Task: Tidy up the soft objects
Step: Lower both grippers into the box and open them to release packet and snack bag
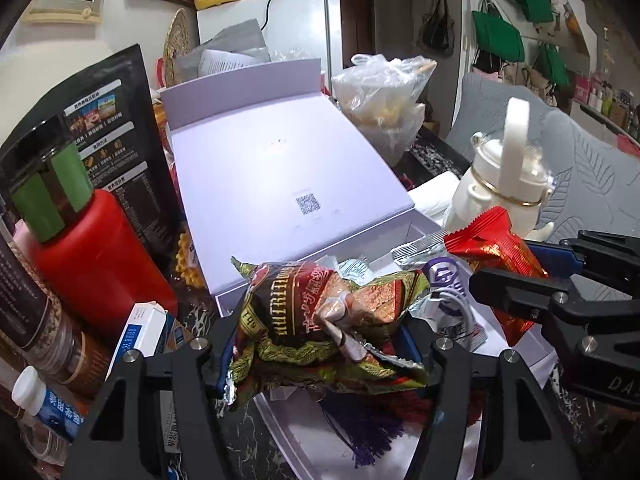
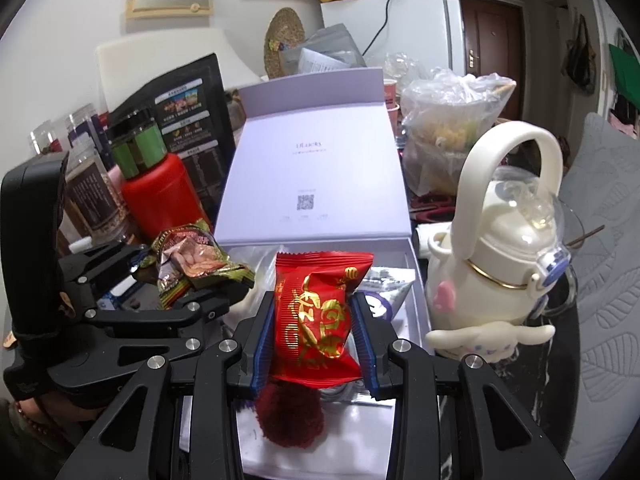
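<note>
Snack packets being held over an open lavender box, one in each gripper. Left gripper clamping a crumpled green-and-brown packet, fingers pressing on both sides of its foil, packet hanging above the near edge of the box. Right gripper clamping a red packet with gold print, blue-padded fingers squeezing it at 9 and 3 o'clock, packet standing upright between them.

Seen from the right wrist: left gripper sitting at 9 o'clock with its green packet, just beside the red one but apart from it. Seen from the left wrist: right gripper coming in at 3 o'clock with the red packet.

Box lid standing raised at 12 o'clock, tray below holding silver and purple sachets and a dark red tassel directly under the red packet.

Crowding the dark surface: red bottle topped by a green-banded jar at 9 o'clock, black printed pouch behind it, cream bottle with a loop handle at 3 o'clock, clear plastic bag at 1 o'clock.
</note>
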{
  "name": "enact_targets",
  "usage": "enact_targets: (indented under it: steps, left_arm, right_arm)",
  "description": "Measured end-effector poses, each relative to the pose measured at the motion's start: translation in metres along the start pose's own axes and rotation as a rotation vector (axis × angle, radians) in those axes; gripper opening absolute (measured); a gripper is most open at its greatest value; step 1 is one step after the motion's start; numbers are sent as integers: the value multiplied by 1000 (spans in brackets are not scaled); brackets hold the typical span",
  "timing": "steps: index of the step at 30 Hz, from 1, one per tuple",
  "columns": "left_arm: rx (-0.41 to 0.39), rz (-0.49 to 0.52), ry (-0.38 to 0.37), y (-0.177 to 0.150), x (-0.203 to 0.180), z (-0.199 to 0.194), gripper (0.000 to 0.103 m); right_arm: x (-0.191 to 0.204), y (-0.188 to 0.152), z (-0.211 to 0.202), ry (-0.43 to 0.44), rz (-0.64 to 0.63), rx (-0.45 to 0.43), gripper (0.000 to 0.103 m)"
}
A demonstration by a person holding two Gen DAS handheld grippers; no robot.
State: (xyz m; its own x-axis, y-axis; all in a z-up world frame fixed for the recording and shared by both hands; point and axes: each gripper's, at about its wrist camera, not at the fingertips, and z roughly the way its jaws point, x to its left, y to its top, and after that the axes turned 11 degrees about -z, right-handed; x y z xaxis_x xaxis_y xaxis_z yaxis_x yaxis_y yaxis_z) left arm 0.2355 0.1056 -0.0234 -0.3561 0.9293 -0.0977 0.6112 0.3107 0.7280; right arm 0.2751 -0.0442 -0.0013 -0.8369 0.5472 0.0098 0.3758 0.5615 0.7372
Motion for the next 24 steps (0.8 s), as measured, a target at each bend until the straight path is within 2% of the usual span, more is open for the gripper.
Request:
enact_targets:
  steps: [2,10,14,24]
  left_arm:
    - [7,-5,1,0,1,3,63]
    - [60,-6,22,-5,4,18,63]
    - [60,6,32,-7,3,23,63]
    - [86,29,53,-12,0,33,63]
  right_arm:
    - [3,-1,7,-29,-21,24,36]
    - [2,-4,21,-26,-23,67,36]
    - [4,-6,29,-84,-58,100,36]
    - [3,-12,46,-57,-52,147,36]
